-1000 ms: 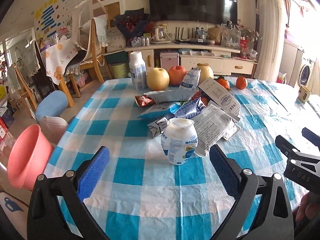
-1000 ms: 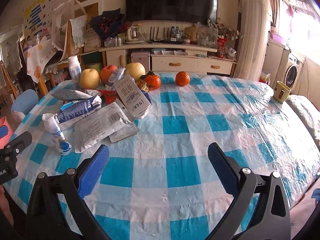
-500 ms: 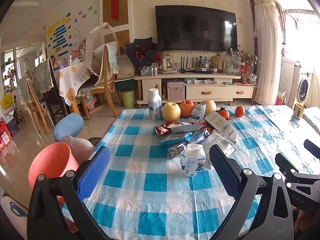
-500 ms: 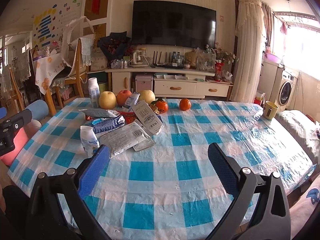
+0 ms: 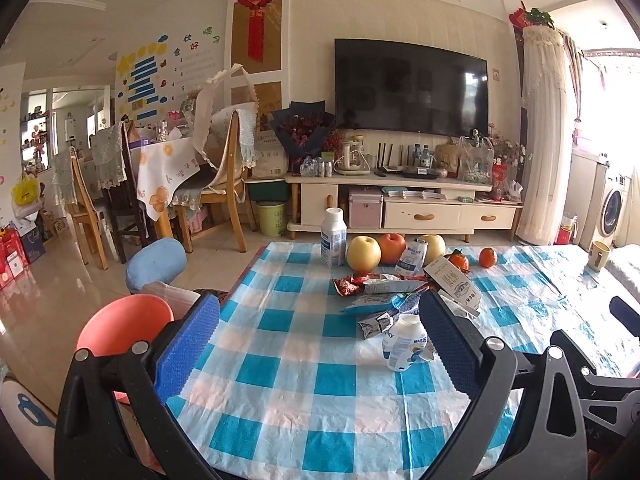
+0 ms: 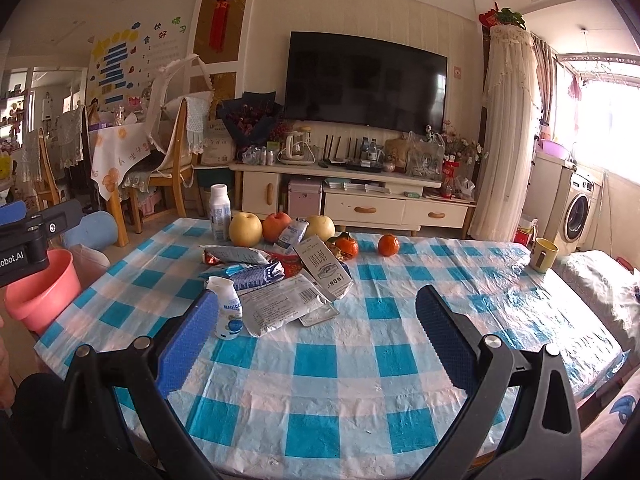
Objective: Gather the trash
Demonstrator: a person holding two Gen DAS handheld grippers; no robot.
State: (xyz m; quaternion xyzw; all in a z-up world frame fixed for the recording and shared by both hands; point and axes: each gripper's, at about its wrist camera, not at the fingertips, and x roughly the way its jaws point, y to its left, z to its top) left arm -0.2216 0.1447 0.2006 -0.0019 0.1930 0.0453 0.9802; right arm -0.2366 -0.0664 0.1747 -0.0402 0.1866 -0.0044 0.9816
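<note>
Both my tongs gaped wide, empty; the squat white yogurt bottle point(image 5: 404, 342) stood upright at one o'clock.

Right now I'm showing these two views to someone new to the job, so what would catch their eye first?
Probably the heap of wrappers and cartons in the middle of the blue-checked table, with the small white bottle standing at its near edge. Behind it a row of fruit lines the far side, and the pink bin waits off the table's left edge. Both grippers, left and right, hang open and empty.
</note>
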